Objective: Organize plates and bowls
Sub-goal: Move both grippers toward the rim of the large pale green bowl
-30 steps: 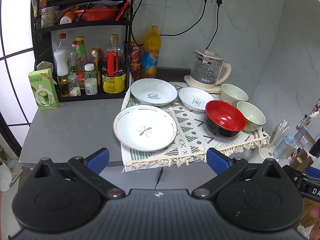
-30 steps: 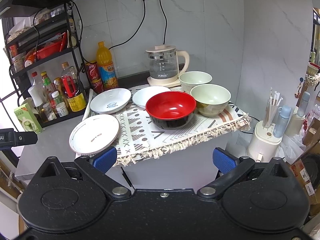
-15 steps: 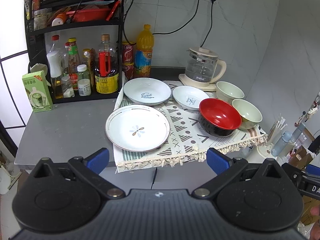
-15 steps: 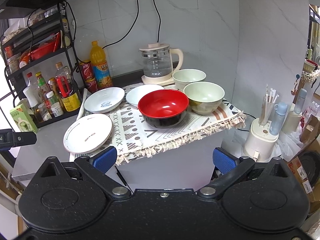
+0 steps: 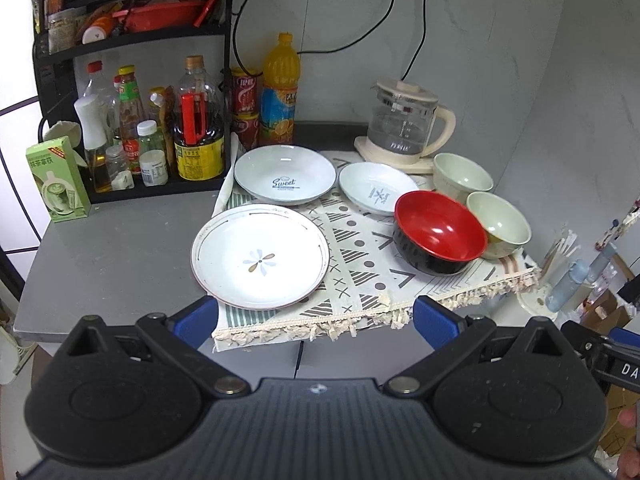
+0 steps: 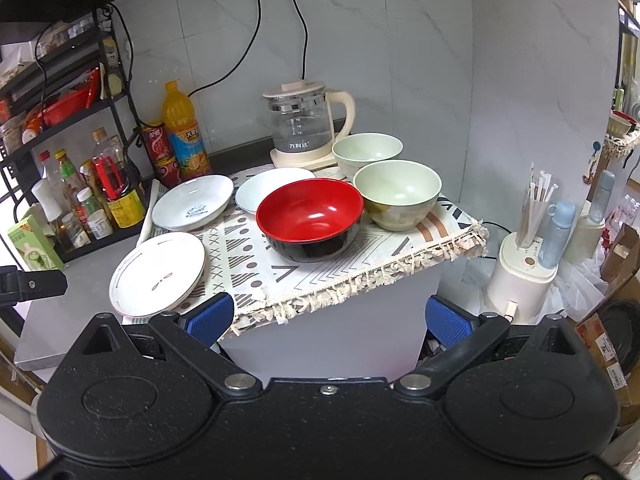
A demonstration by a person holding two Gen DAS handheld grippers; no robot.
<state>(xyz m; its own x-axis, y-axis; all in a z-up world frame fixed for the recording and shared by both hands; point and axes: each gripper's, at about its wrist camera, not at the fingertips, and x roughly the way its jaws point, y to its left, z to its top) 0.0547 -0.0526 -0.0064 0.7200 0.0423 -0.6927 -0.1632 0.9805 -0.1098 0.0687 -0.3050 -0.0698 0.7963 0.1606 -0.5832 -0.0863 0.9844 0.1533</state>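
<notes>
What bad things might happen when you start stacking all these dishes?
The flower plate pokes past the cloth's front edge, so a bump might knock it off. The red bowl touches a green bowl; lifting one may nudge the other. Tugging the fringe could drag everything.

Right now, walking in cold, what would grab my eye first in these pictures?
Probably the red bowl, the brightest thing on the patterned cloth, with two pale green bowls beside it. Left of it lie three white plates; the large flower plate sits nearest. Both open grippers, left gripper and right gripper, hold nothing.
</notes>
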